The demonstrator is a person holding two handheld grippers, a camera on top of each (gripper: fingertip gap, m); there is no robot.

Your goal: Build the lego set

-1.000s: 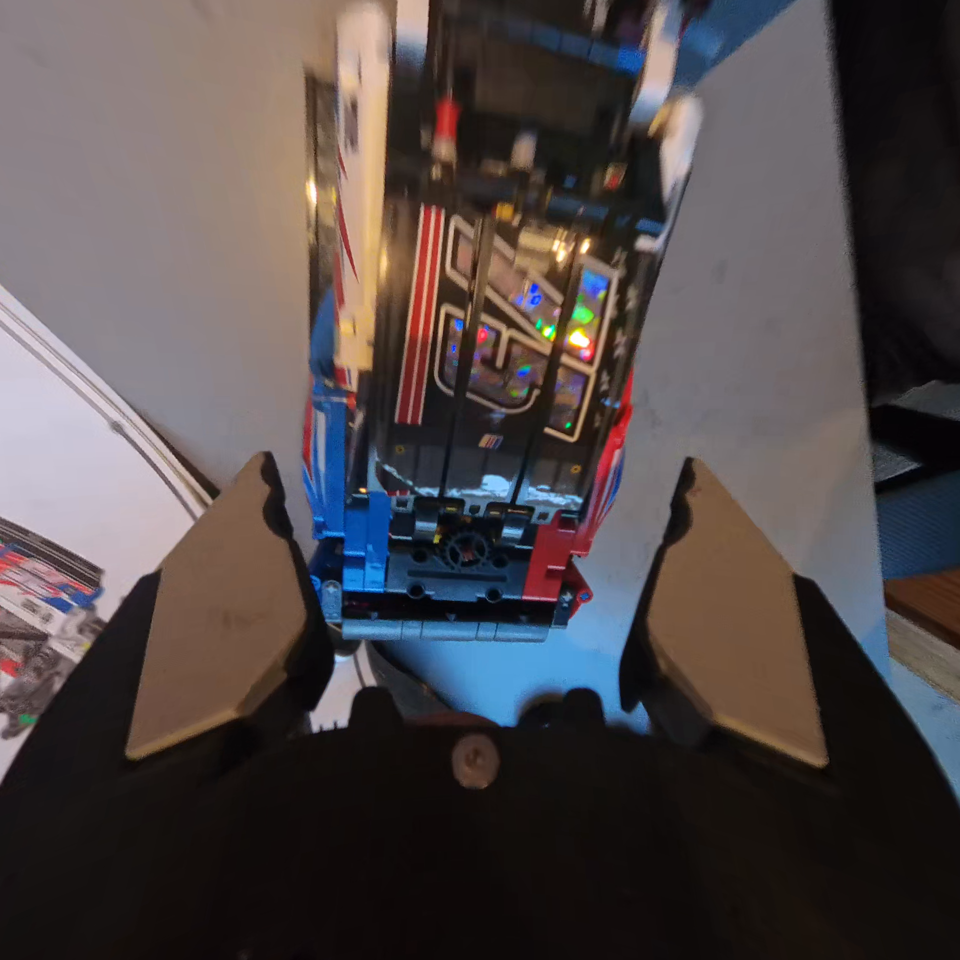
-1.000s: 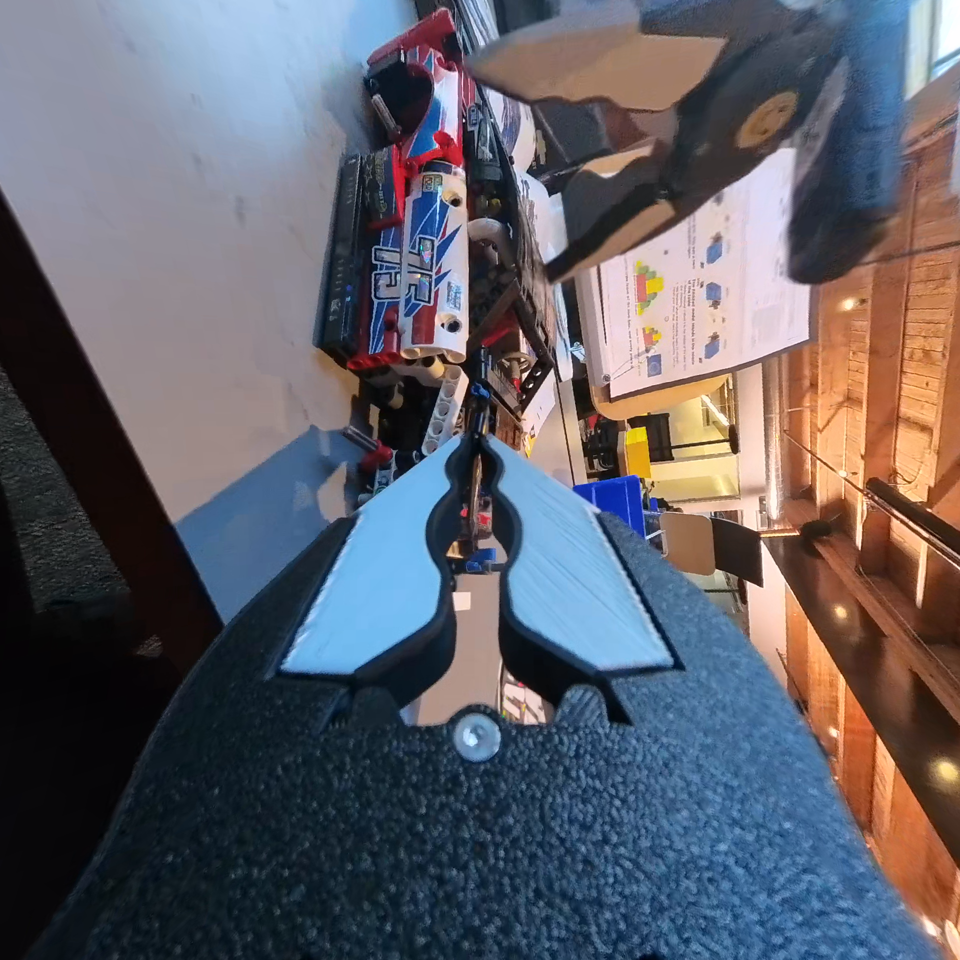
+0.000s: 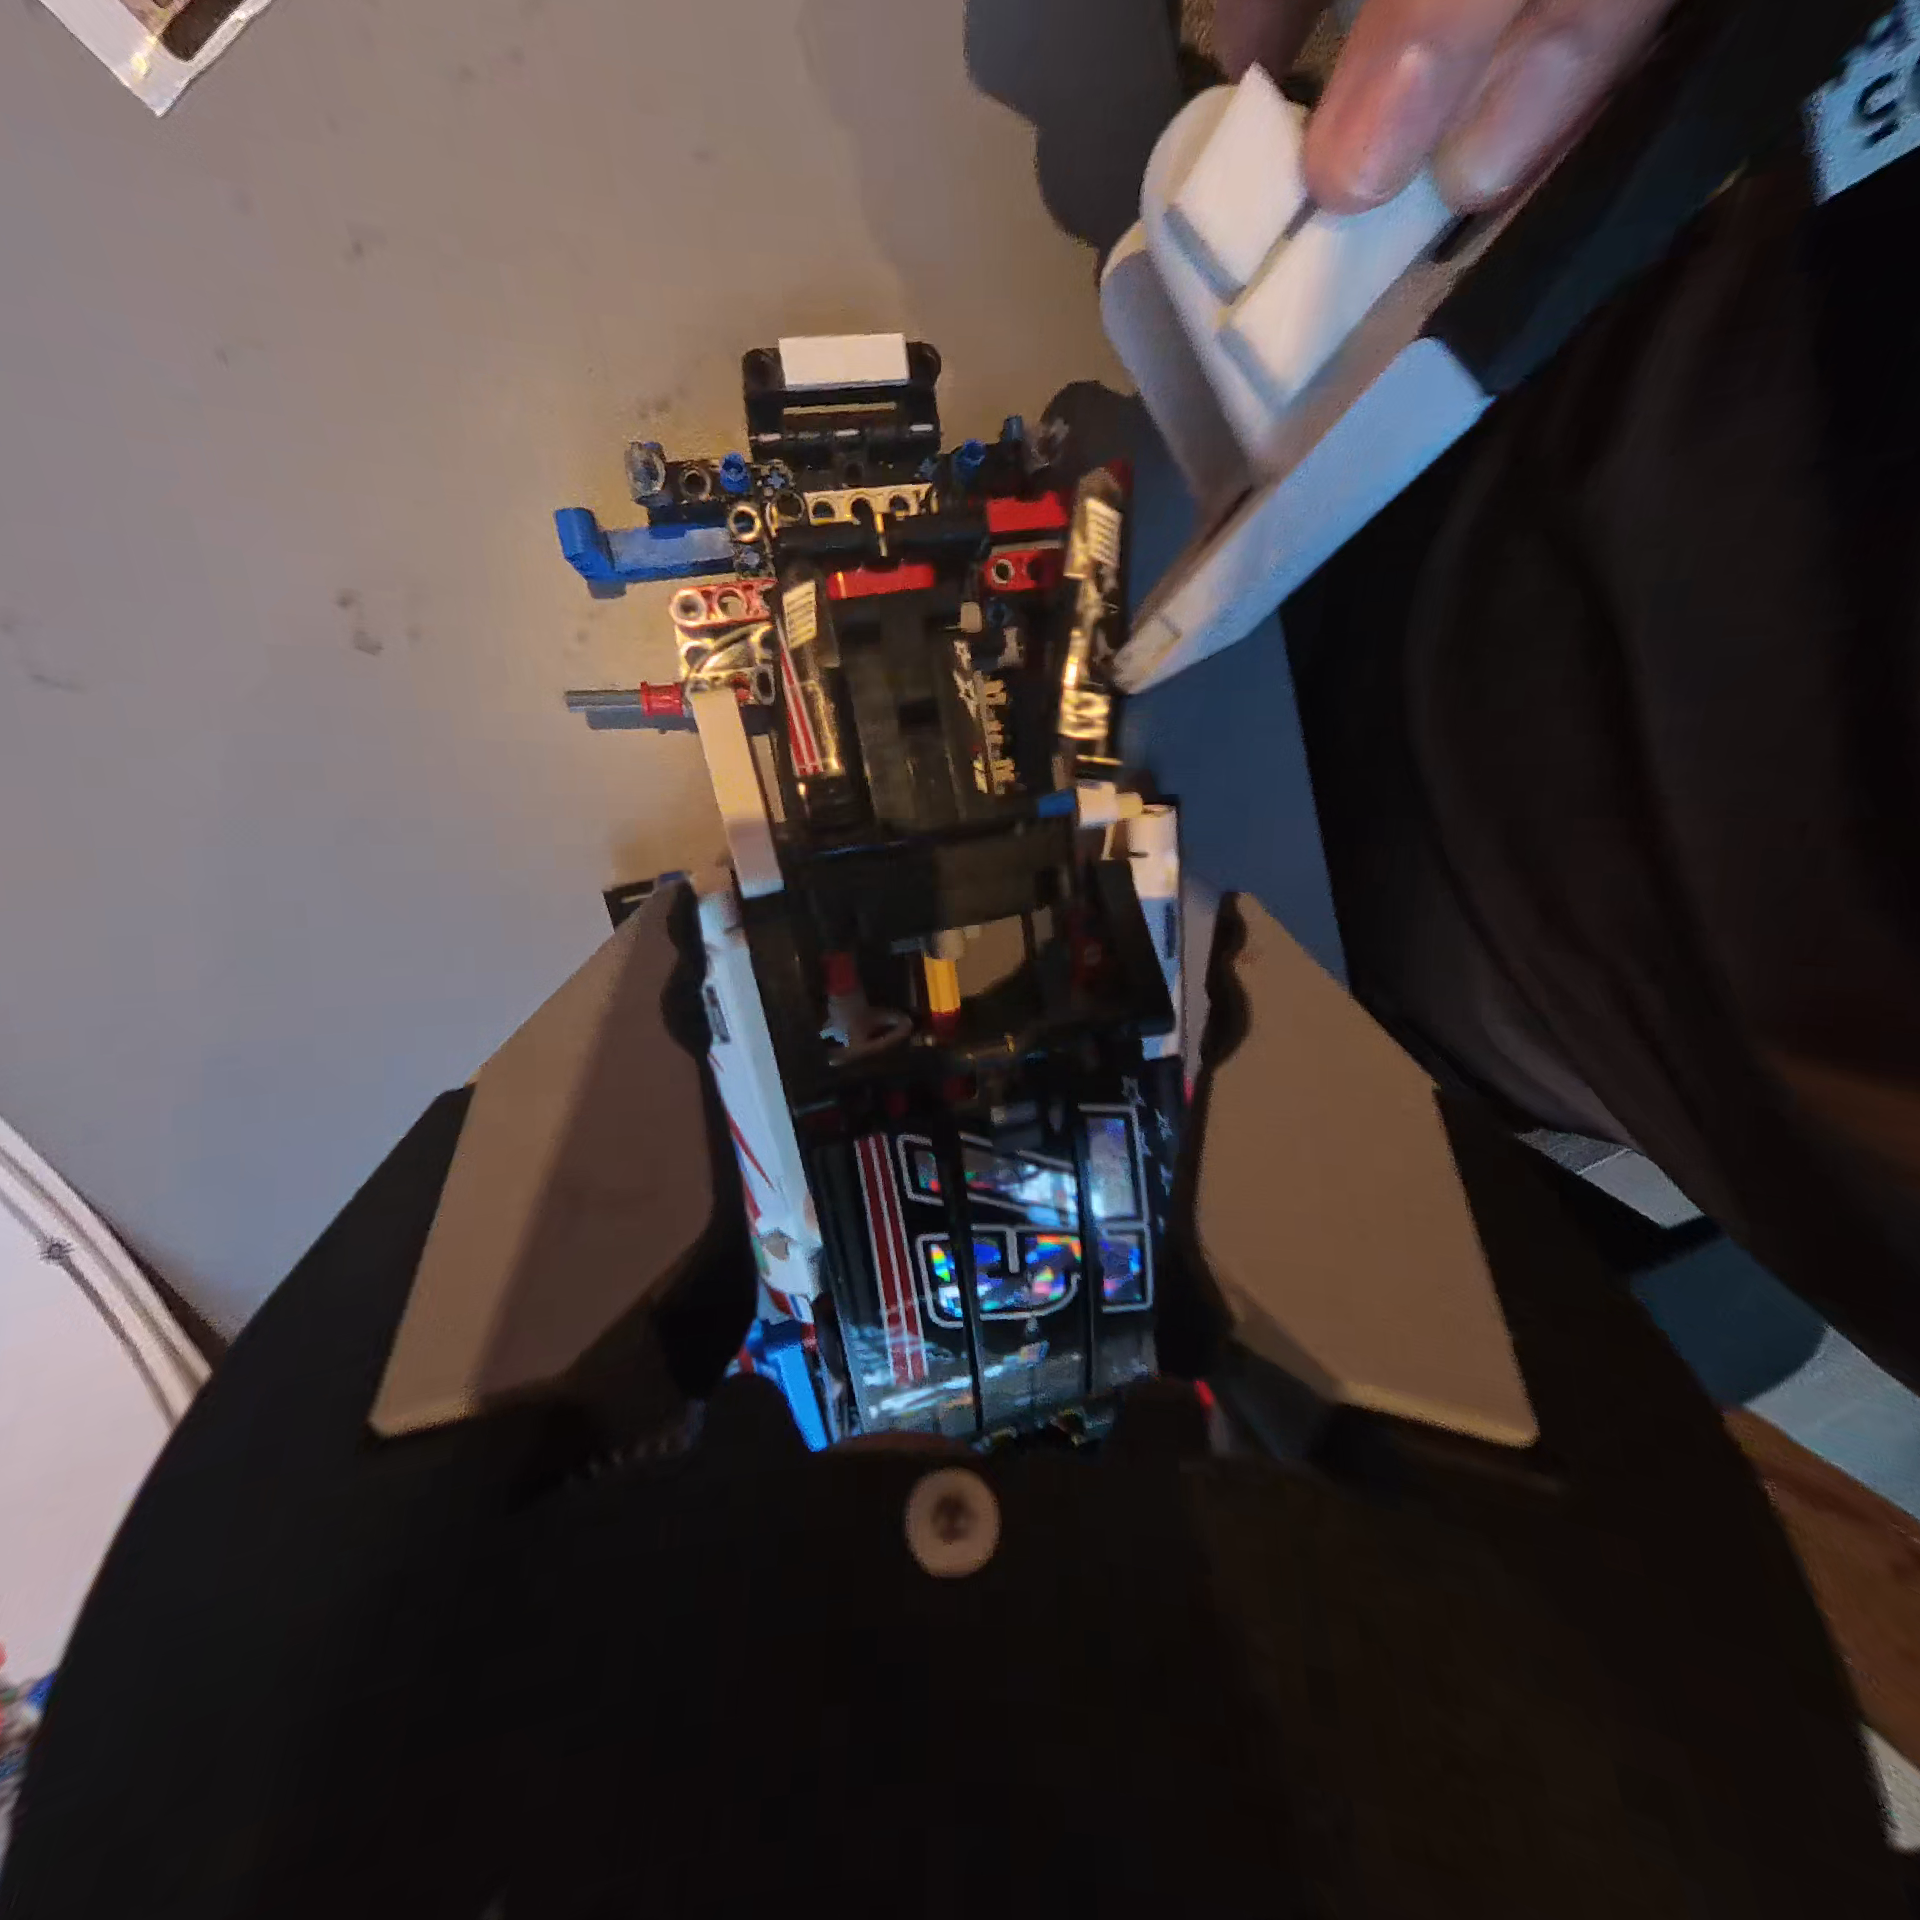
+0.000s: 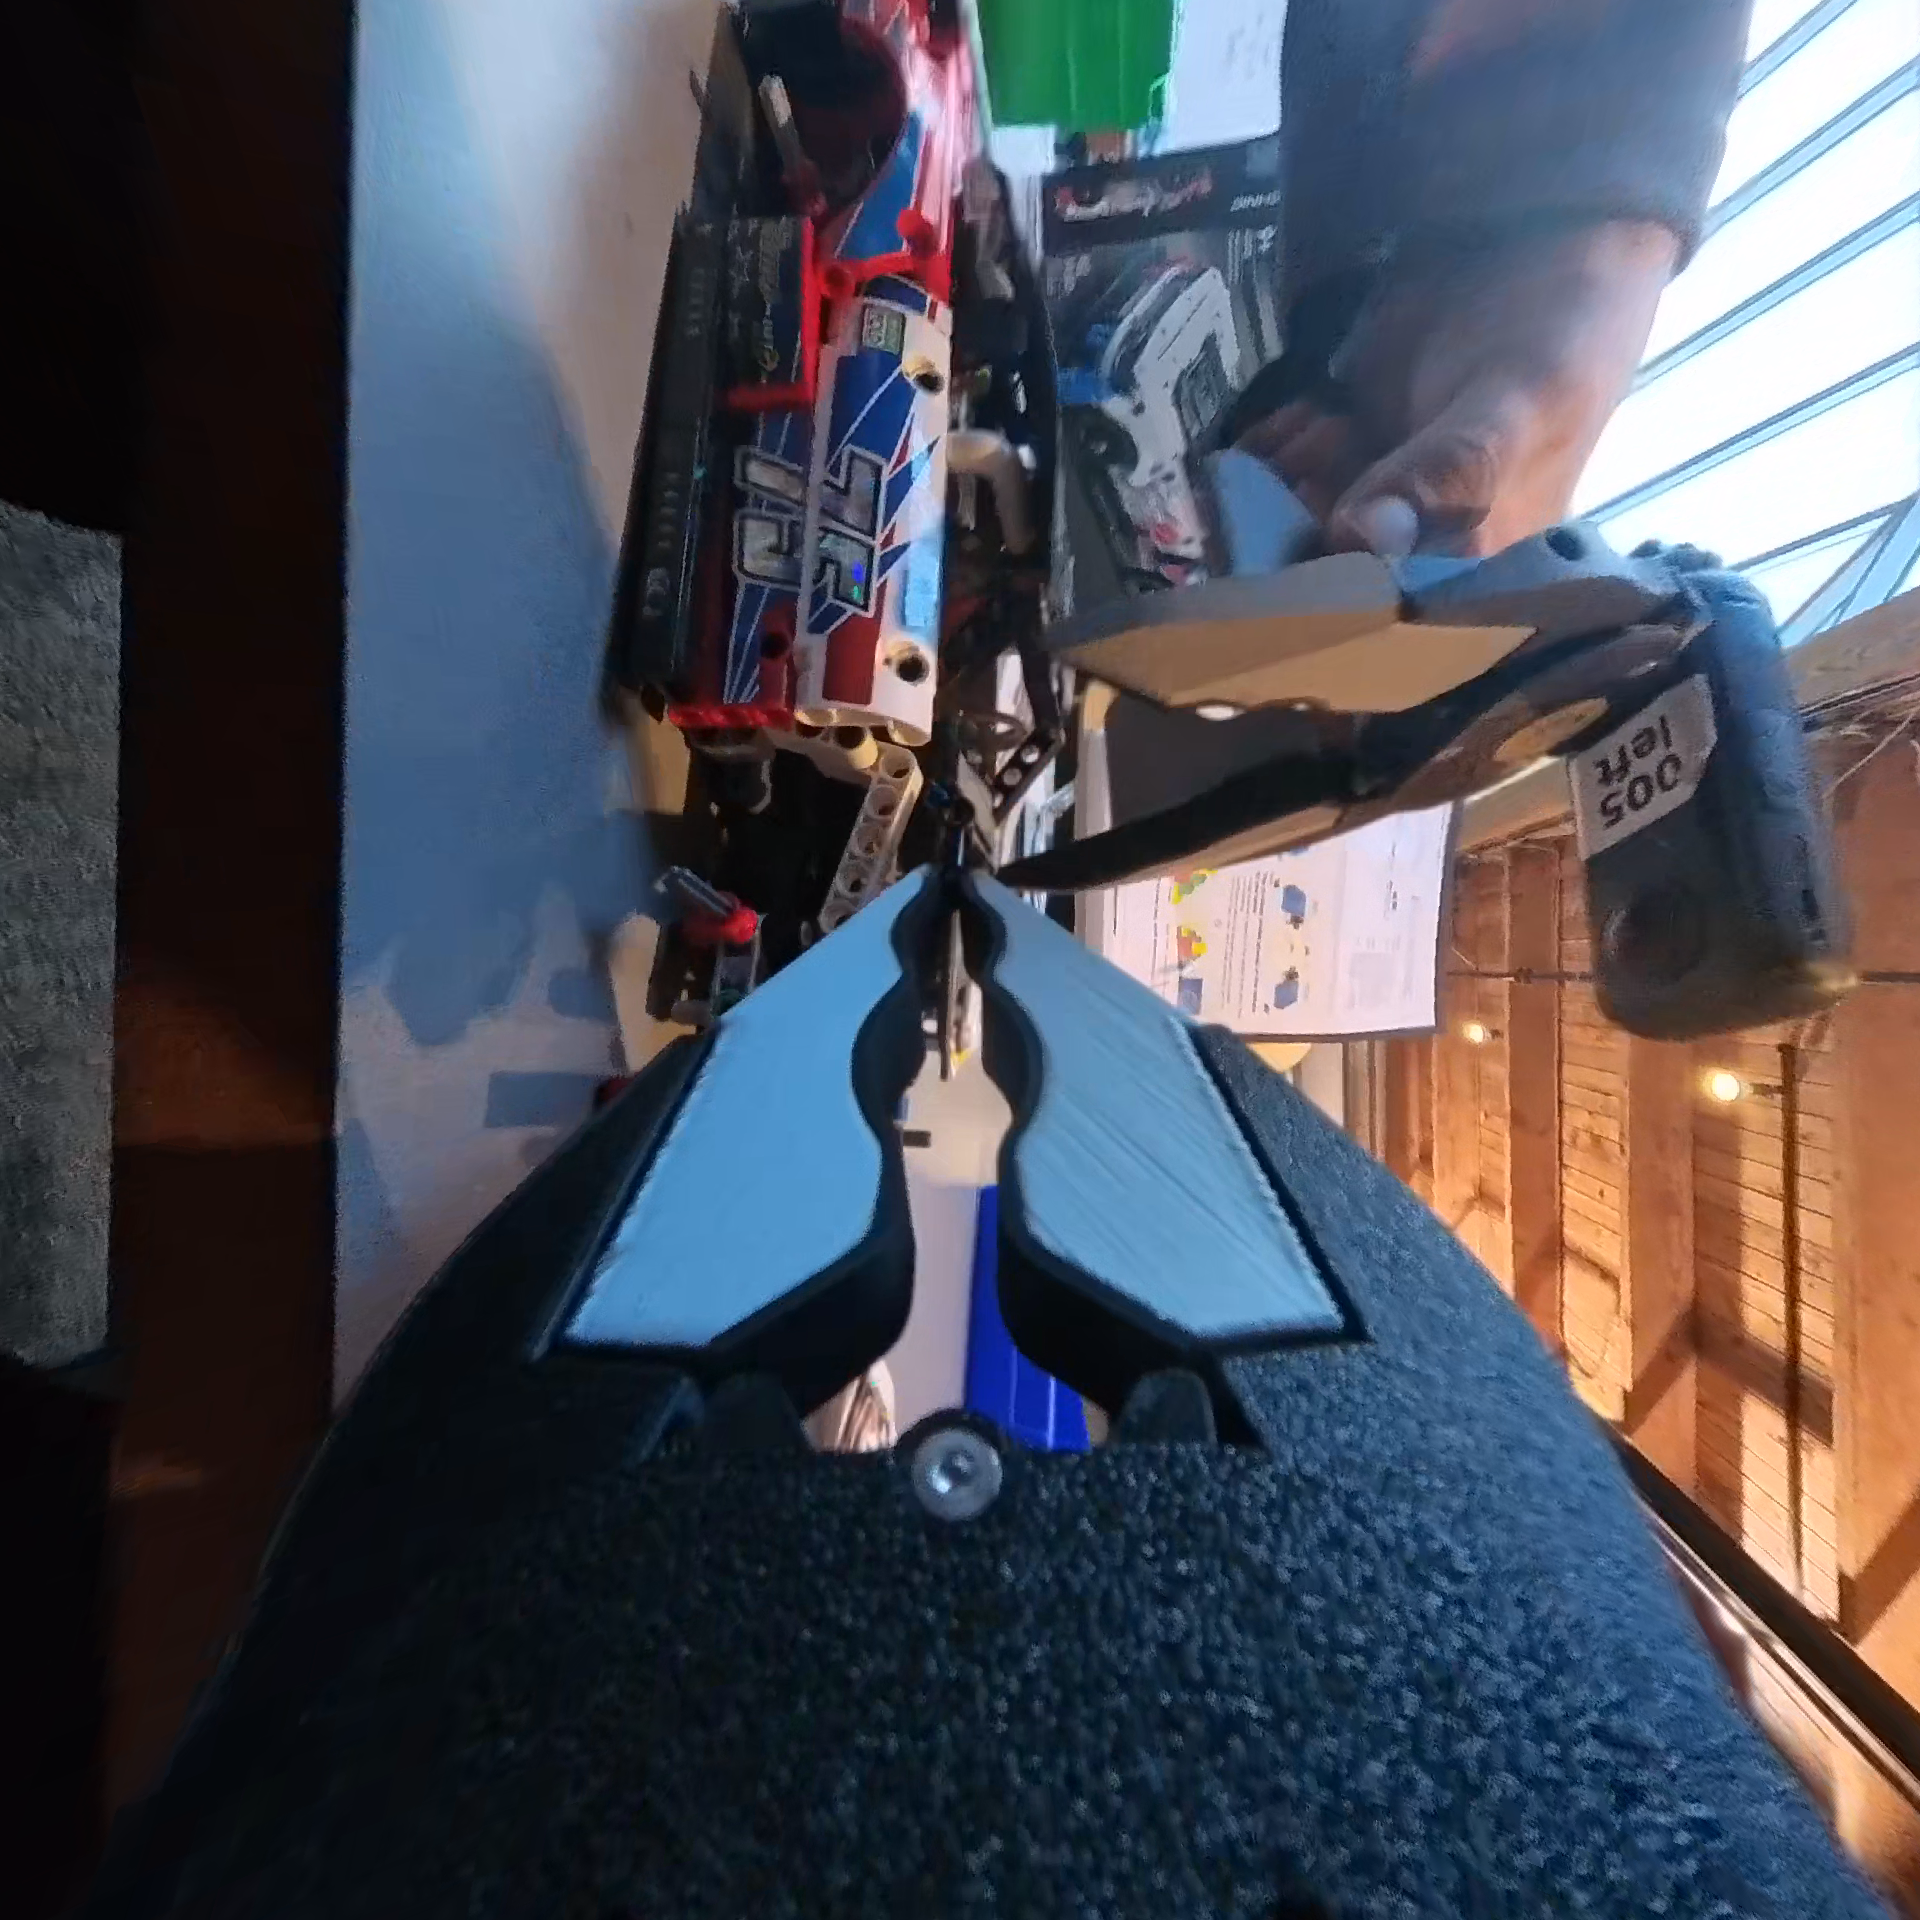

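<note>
Pale worktop (image 3: 260, 727), warm wood behind: lego car (image 3: 935, 831) lies lengthwise btwn the wide-open left hand-held gripper (image 3: 951, 1174) fingers. Right hand-held gripper (image 4: 951, 883) is pinched on, prob., a thin dark pin. Car's rigid but snap-fit, so hold the solid body sides, not the loose end beams.

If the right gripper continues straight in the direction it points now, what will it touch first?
Probably the lego car. The right gripper is shut on a thin dark part, whose tip already sits at the car's dark rear frame just ahead. Depth is unclear, so it may be touching already.
</note>
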